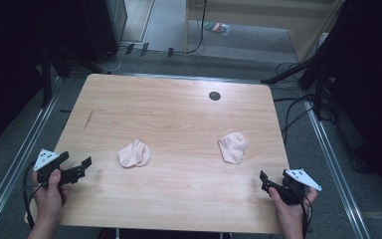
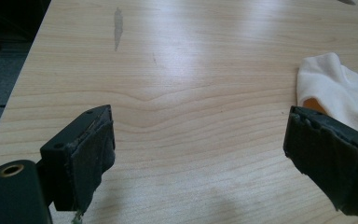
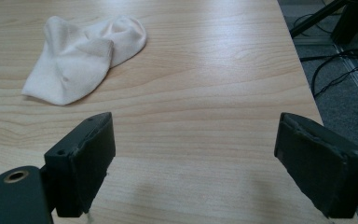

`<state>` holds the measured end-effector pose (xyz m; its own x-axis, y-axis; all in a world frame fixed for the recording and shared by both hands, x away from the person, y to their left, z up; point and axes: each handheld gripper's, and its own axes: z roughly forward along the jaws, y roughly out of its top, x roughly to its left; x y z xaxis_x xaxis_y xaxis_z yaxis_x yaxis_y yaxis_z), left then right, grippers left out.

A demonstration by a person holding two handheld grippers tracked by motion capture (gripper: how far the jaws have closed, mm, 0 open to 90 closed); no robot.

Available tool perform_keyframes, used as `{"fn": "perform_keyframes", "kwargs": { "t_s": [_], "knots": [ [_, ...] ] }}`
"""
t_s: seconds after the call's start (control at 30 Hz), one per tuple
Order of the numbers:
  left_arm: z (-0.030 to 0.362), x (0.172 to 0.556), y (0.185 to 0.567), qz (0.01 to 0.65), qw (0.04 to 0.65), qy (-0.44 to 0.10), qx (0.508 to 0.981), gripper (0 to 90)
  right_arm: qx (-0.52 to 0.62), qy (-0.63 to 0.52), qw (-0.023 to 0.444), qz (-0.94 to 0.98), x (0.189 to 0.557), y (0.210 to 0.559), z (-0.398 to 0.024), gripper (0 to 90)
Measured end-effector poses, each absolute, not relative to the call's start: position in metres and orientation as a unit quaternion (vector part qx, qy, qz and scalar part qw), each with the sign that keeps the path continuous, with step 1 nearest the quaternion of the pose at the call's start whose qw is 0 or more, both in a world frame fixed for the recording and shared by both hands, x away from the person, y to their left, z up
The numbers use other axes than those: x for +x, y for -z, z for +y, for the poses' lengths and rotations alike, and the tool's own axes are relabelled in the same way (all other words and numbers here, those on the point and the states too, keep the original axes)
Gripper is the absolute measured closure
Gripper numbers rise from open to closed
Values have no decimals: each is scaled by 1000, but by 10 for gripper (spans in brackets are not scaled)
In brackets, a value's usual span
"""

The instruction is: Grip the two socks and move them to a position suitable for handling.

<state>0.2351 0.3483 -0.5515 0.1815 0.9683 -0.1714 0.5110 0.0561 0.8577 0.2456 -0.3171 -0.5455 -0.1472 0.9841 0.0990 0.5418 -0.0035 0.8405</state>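
2 socks, left sock [image 1: 134, 154] and right sock [image 1: 233, 147]; left tool [image 1: 82, 167] and right tool [image 1: 267, 180] both spread, empty.

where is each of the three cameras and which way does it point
High view: above the person's side of the table, looking forward and down; both forearms, the left gripper and right gripper show.
Left gripper view: rides the left gripper, looking low across the wood past its open jaws toward the left sock.
Right gripper view: rides the right gripper, open jaws, facing the right sock and the table's edge.
Shared: the high view shows the left sock and right sock too.
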Motion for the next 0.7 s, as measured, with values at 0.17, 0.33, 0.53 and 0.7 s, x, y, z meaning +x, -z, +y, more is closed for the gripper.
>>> {"fn": "perform_keyframes", "kwargs": {
  "t_s": [0.17, 0.33, 0.53, 0.7],
  "knots": [
    [349, 235, 551, 585, 433, -260, 635, 87, 589, -386, 288, 649, 246, 545, -315, 127],
    [348, 236, 552, 584, 433, -259, 636, 87, 588, -386, 291, 649, 247, 540, -311, 134],
    [348, 236, 552, 584, 432, -258, 637, 88, 568, -401, 296, 655, 250, 520, -291, 277],
    [349, 237, 552, 586, 434, -253, 636, 88, 552, -411, 292, 665, 260, 499, -266, 387]
  ]
}}
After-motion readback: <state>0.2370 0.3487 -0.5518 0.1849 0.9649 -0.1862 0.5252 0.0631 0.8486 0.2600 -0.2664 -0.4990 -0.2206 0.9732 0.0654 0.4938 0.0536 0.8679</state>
